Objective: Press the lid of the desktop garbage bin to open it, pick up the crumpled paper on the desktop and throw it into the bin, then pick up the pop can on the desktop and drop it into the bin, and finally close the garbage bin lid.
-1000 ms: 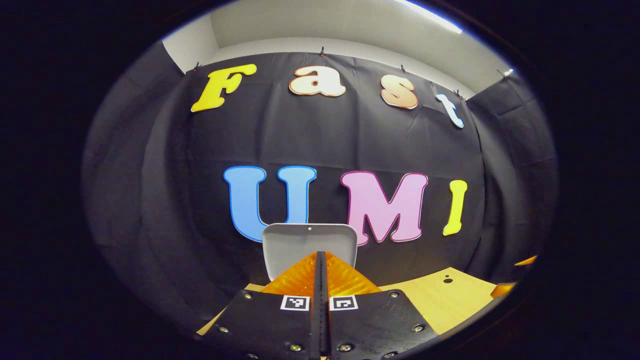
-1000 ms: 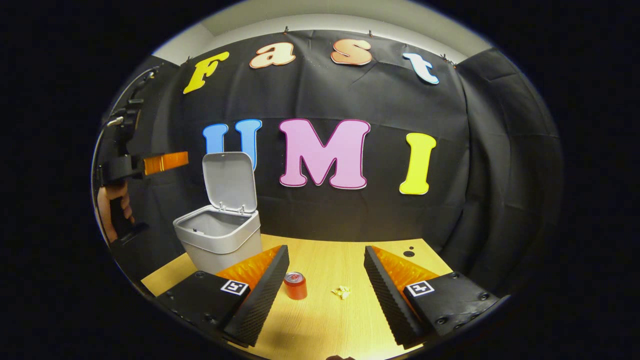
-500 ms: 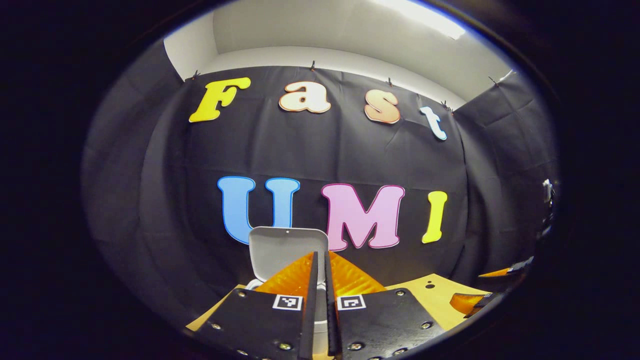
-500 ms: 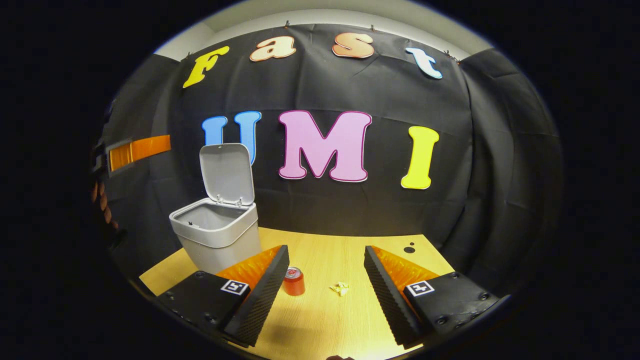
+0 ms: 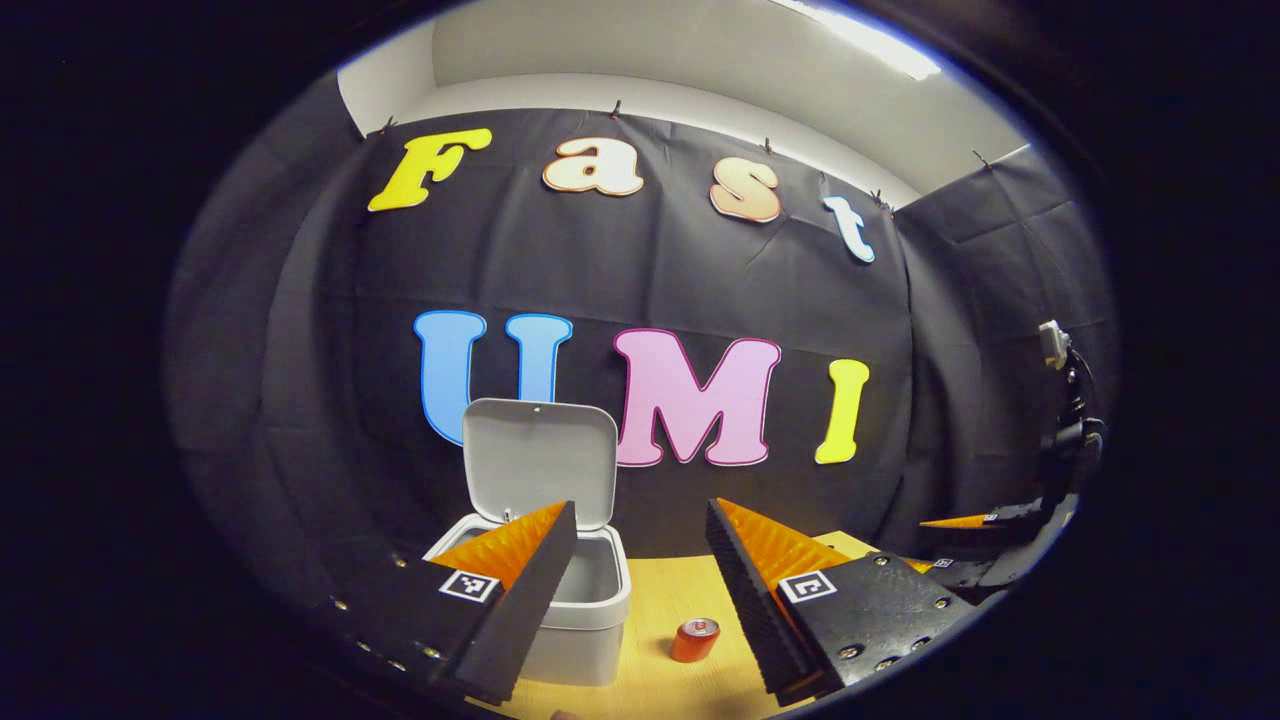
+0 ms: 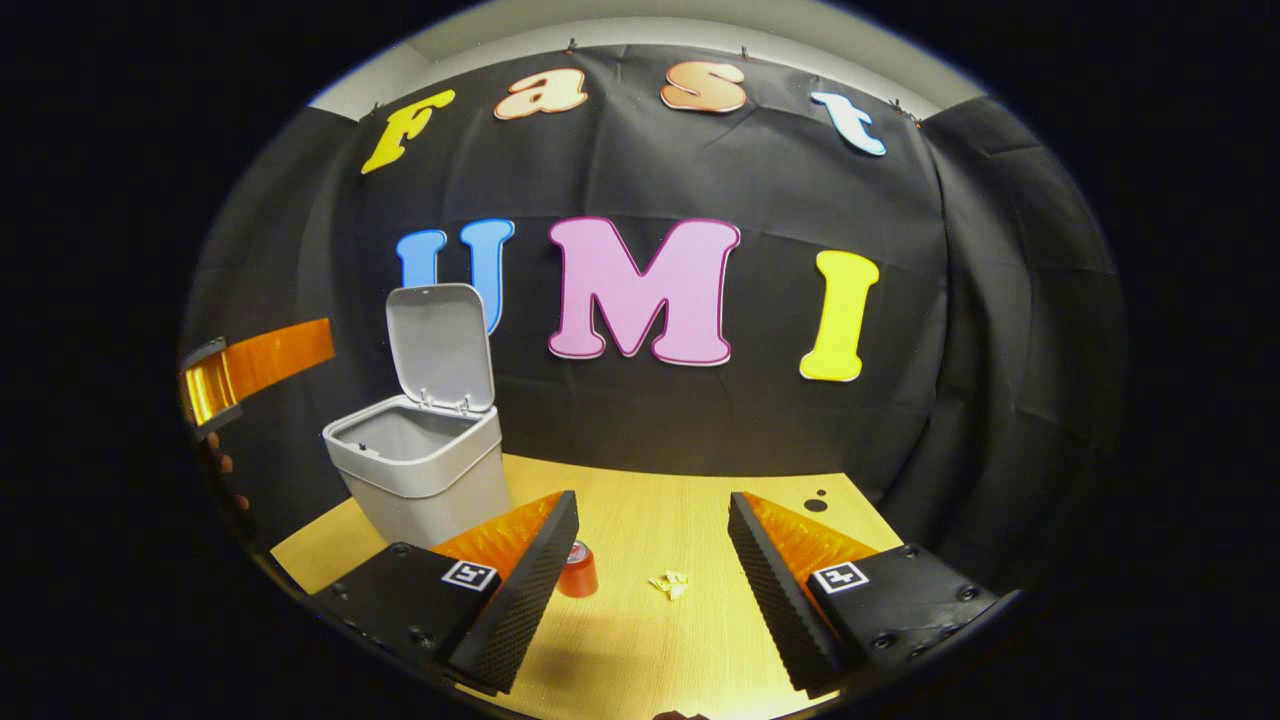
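Two grippers, each spread wide and holding nothing: right gripper [image 6: 652, 500] low over the desk [image 6: 640, 660], left gripper [image 5: 640, 505] up near the bin [image 5: 590, 625]. Framed between the right gripper's open jaws, roughly midway, the paper [image 6: 668, 583], lying loose on the bare desk and touching nothing else. Probably almost weightless, soft and springy, apt to skid or flatten rather than resist; best taken from above, pinching across the thickest part of the wad with the tips brought right down to the desk. Small and ragged, a little wider than tall, but too tiny here to give any sure long axis or heading, so any approach angle likely as good as another. Just beside the nearer finger in the right gripper view, partly hidden behind it, the can [image 6: 580, 575], near the paper but apart from it. Standing upright, long axis vertical, top facing up. Judged light if empty, thin-walled, smooth and easy to dent or let slip; best held across the middle of the body with modest squeeze, kept upright until over the opening. Farther out, toward the left gripper's side of the desk, the bin with lid [image 6: 440, 345] raised on its rear hinge, standing nearly upright, mouth open upward and ready to receive. Inside too dim to judge.
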The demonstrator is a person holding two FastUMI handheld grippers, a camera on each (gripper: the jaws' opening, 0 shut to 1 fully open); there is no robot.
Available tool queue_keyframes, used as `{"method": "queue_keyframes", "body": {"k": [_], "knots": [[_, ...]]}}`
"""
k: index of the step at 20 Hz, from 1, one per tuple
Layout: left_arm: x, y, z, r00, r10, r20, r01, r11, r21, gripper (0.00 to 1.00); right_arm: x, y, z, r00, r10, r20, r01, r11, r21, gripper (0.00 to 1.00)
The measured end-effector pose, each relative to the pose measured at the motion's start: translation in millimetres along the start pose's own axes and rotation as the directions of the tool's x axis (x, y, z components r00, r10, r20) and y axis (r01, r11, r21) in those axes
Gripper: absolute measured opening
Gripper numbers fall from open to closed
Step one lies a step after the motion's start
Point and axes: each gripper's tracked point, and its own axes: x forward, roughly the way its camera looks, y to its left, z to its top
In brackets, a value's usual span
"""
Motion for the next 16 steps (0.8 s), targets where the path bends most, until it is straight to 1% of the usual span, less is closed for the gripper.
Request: {"method": "queue_keyframes", "body": {"k": [2, 4, 6, 8, 9, 10, 12, 13, 15, 16], "knots": [[-1.3, 0.3, -3.8, 1.0, 0.009, -0.009, -0.009, 1.0, 0.001, 0.87, 20.8, -6.1, -15.7, 0.998, 0.005, -0.069, -0.006, 1.0, -0.015, 0.98], [-2.4, 2.8, -10.3, 0.999, 0.02, -0.032, -0.02, 1.0, 0.003, 0.87, 46.4, -10.9, -32.0, 0.99, 0.015, -0.143, -0.021, 0.999, -0.038, 0.98], [-8.1, 7.4, -19.4, 0.998, 0.04, -0.056, -0.04, 0.999, 0.003, 0.87, 73.0, -13.2, -54.7, 0.975, 0.032, -0.219, -0.046, 0.997, -0.059, 0.98], [-16.7, 13.1, -27.7, 0.995, 0.067, -0.077, -0.067, 0.998, 0.003, 0.87, 102.9, -14.0, -77.1, 0.953, 0.056, -0.297, -0.078, 0.995, -0.063, 0.98], [-19.5, 15.9, -32.8, 0.993, 0.078, -0.093, -0.078, 0.997, 0.006, 0.87, 112.8, -7.7, -93.1, 0.93, 0.099, -0.355, -0.122, 0.992, -0.044, 0.98], [-21.0, 15.8, -40.1, 0.99, 0.076, -0.122, -0.075, 0.997, 0.01, 0.87, 124.8, -5.4, -113.1, 0.903, 0.126, -0.412, -0.148, 0.989, -0.023, 0.99], [-26.0, 16.8, -55.9, 0.98, 0.086, -0.18, -0.084, 0.996, 0.018, 0.87, 143.8, -14.0, -144.2, 0.853, 0.117, -0.509, -0.138, 0.99, -0.003, 0.99], [-29.3, 18.8, -59.0, 0.977, 0.097, -0.19, -0.094, 0.995, 0.023, 0.87, 153.1, -17.3, -158.7, 0.837, 0.113, -0.536, -0.134, 0.991, 0.0, 0.98], [-36.2, 20.1, -65.4, 0.971, 0.118, -0.209, -0.114, 0.993, 0.033, 0.87, 168.2, -25.2, -189.5, 0.793, 0.09, -0.603, -0.147, 0.988, -0.046, 0.99], [-38.6, 20.8, -68.2, 0.967, 0.125, -0.221, -0.12, 0.992, 0.034, 0.87, 175.7, -32.5, -199.7, 0.777, 0.072, -0.625, -0.16, 0.983, -0.086, 0.99]]}}
